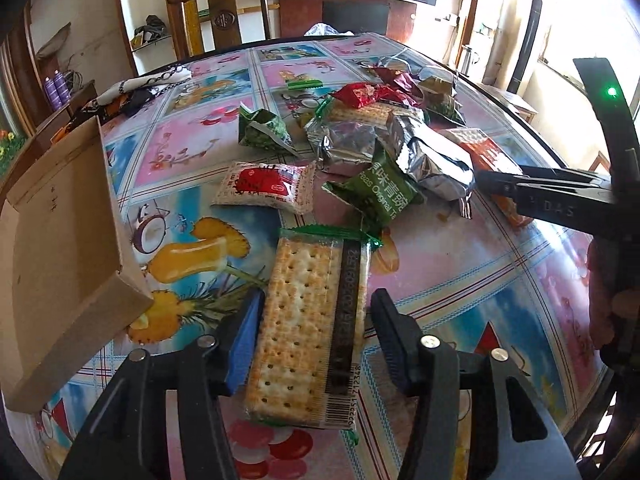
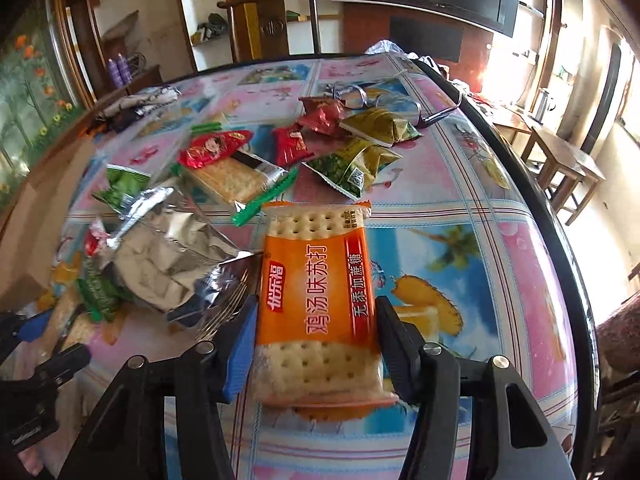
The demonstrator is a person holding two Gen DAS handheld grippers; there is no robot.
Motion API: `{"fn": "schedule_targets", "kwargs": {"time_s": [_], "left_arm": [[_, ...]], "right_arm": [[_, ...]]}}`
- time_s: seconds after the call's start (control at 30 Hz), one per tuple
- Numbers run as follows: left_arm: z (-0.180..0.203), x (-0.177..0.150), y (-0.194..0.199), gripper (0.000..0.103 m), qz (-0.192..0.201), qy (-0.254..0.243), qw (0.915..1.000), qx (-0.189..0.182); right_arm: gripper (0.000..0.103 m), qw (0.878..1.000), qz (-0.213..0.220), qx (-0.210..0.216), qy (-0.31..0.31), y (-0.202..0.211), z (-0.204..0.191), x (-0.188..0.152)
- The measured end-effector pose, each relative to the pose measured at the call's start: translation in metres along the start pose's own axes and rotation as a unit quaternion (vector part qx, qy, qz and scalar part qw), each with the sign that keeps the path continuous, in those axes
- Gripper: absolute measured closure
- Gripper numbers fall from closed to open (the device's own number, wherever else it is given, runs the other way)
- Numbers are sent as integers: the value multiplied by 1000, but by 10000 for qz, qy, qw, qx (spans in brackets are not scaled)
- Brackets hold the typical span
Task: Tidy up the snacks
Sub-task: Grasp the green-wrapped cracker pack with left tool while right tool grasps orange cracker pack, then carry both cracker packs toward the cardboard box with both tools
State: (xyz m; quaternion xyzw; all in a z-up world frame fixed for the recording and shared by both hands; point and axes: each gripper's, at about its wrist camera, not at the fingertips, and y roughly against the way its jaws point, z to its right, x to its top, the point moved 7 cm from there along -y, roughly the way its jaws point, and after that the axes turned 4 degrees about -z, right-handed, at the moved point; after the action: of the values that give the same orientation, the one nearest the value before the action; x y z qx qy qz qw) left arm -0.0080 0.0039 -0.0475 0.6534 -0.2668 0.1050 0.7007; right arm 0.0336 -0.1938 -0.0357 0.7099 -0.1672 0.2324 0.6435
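My left gripper (image 1: 318, 300) is shut on a clear cracker pack with green ends (image 1: 308, 328), its pads against the long sides. My right gripper (image 2: 316, 300) is shut on an orange cracker pack (image 2: 316, 304), gripped the same way just above the cloth. The left wrist view shows the right gripper's fingers (image 1: 520, 192) at the right edge of the snack pile. A silver foil bag (image 1: 432, 160), a green pea pack (image 1: 380, 192) and a red-and-white pack (image 1: 264, 186) lie loose ahead. An open cardboard box (image 1: 60, 240) stands at the left.
The table wears a glossy fruit-print cloth (image 2: 460, 208). More packs lie beyond: a silver bag (image 2: 168, 256), a green-ended cracker pack (image 2: 236, 176), pea packs (image 2: 352, 164). A wooden chair (image 2: 276, 24) stands at the far side. The table's dark rim (image 2: 560, 240) curves along the right.
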Motion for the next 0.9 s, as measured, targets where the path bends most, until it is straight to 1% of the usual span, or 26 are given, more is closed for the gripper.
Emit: {"fn": "schedule_targets", "kwargs": {"time_s": [0.03, 0.1, 0.17, 0.27, 0.33, 0.43, 0.53, 0.7, 0.9], "left_arm": [[0, 0, 0, 51, 5, 24, 10000, 2], [-3, 1, 1, 58, 38, 112, 9999, 52], [-6, 1, 2, 58, 77, 238, 9997, -84], [-10, 2, 5, 58, 144, 464, 9983, -330], [-10, 4, 8, 58, 184, 498, 9978, -390], [-9, 9, 18, 58, 335, 505, 9974, -400], [-13, 13, 27, 58, 443, 565, 9966, -405], [-25, 14, 37, 58, 564, 727, 9950, -376], [-44, 14, 48, 58, 695, 918, 9927, -356]], "right_arm": [[45, 10000, 19, -57, 28, 0, 0, 0], [46, 9999, 92, -117, 34, 1, 1, -2], [46, 9997, 181, -144, 9, 3, 4, -4], [46, 9993, 303, 64, -233, 11, 11, -5], [46, 9976, 543, 221, -365, 22, 14, -2], [46, 9943, 940, 262, -432, 39, 16, 2], [46, 9914, 1138, 507, -400, 49, 10, 5], [46, 9902, 1252, 589, -181, 56, -4, 5], [46, 9885, 1347, 679, -66, 59, -10, 6]]}}
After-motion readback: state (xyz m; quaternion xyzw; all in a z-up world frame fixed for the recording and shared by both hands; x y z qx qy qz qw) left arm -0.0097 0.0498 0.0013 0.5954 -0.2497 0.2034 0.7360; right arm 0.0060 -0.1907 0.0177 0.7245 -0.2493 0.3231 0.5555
